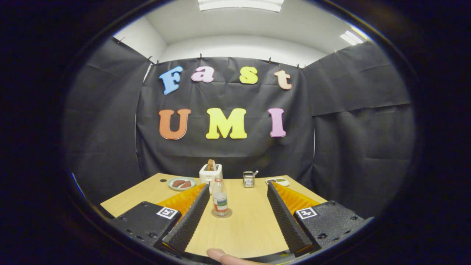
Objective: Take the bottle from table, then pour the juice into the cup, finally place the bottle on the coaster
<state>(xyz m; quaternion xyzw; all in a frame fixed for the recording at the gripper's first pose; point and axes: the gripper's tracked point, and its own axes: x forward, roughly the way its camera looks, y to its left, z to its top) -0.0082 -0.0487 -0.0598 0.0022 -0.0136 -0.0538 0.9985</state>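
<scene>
**Operator:** Report the state of the tongs [238, 191].

**Technician:** The tongs stood wide apart and held nothing. Both fingers pointed forward over the pale wooden counter [250, 228]. A fingertip [220, 254] showed at the rear, between the finger bases.

**Operator:** Location of the work item?

**Technician:** The small clear plastic bottle with a pale cap and a printed label [220, 198] stood upright just beside the left finger's tip, well apart from the right one. It rested on a thin round disc [222, 213], probably the coaster. Beyond it were a white toaster holding a slice of bread [210, 173], a light plate with reddish pieces [181, 183], a small metal rack [249, 179] and a flat dish [278, 181]. I could not identify a cup.

**Operator:** Handling properties?

**Technician:** Judged light, since little liquid showed. Thin walls would likely flex under pressure, and smooth plastic could slip. Recommended grip: mid-body, across the labelled band, with moderate force. The bottle looked narrow and easily tipped, so the approach needed centring first.
</scene>
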